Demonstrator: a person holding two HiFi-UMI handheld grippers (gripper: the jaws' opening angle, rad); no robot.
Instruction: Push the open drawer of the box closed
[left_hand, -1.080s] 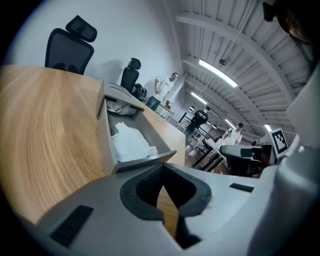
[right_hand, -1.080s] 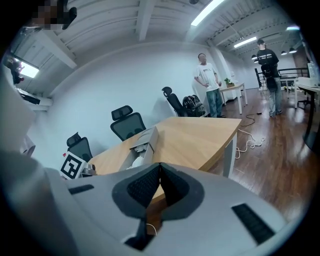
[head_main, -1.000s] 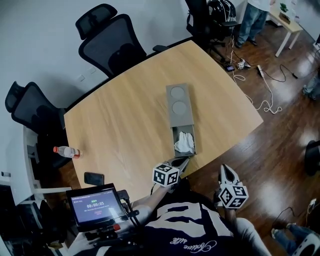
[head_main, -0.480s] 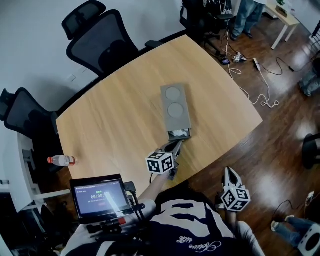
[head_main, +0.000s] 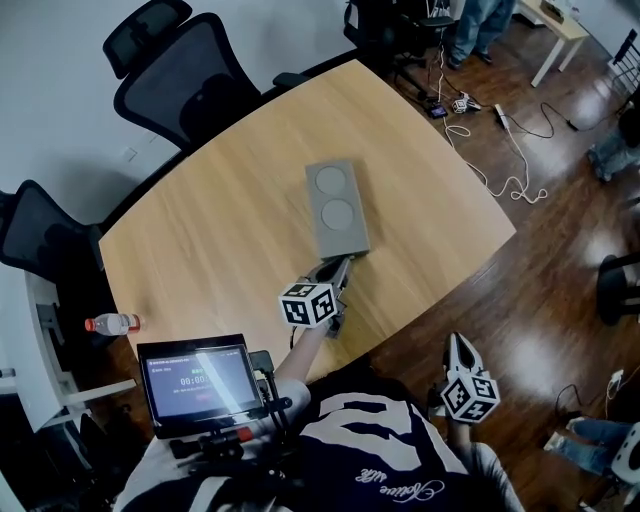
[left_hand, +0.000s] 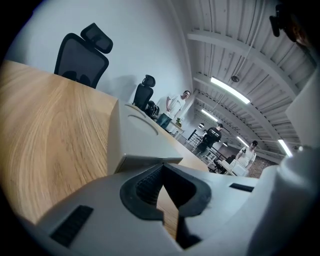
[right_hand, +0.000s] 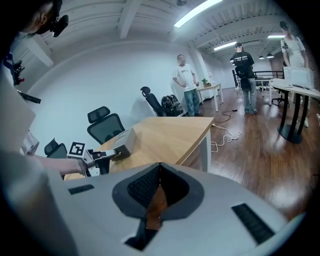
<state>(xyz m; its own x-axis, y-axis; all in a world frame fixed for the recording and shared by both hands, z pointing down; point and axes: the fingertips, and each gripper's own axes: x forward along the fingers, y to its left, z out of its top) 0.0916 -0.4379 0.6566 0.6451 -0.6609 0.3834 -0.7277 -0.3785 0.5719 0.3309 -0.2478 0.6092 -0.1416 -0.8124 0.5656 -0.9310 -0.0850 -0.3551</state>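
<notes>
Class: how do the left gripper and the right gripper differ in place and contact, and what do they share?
The left gripper reaches over the table, tips against the grey box at its near end; the right gripper hangs off the table, above the floor, touching nothing. Both have jaws shut and empty and carry a marker cube.

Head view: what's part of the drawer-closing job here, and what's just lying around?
In the job:
- grey box, drawer end facing the person
- left gripper, jaws together, tips at that drawer end

Lying about:
- plastic bottle at the table's left edge
- office chairs
- floor cables
- right gripper, jaws together, held off the table
</notes>
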